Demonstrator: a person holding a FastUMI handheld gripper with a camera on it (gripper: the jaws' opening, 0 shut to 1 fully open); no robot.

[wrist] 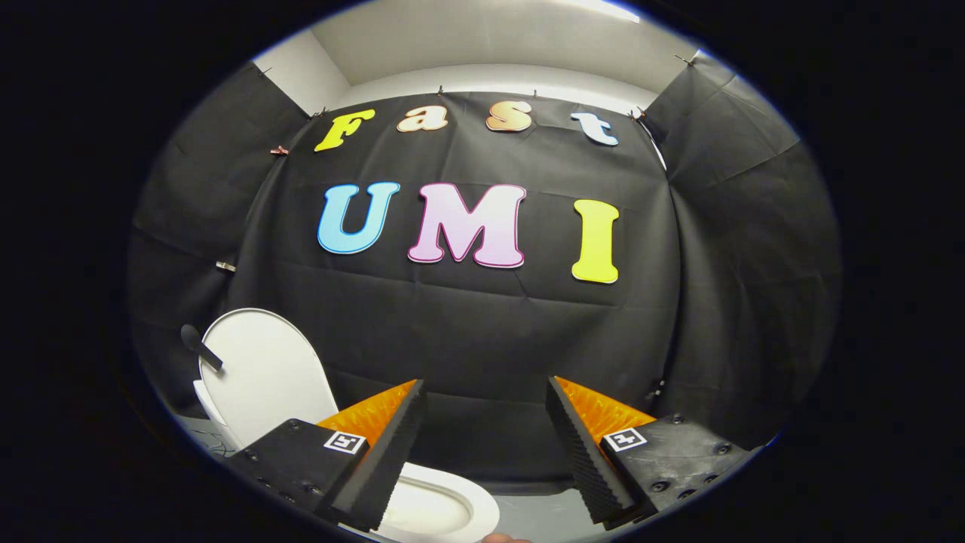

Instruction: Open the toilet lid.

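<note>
The white toilet lid [260,373] stands raised, nearly upright, to the left of and beyond my left finger. A short black handle [200,347] sticks out from its left edge. Below it, the white seat and bowl [437,509] lie under and just past the left finger. My gripper [486,392] is open, its two black ribbed pads [392,452] set wide apart with nothing between them. The fingers are above the bowl and apart from the lid.
Black cloth walls close in the booth behind and on both sides. A strip of grey floor [539,516] shows between the fingers, to the right of the bowl. White wall and ceiling run above the cloth.
</note>
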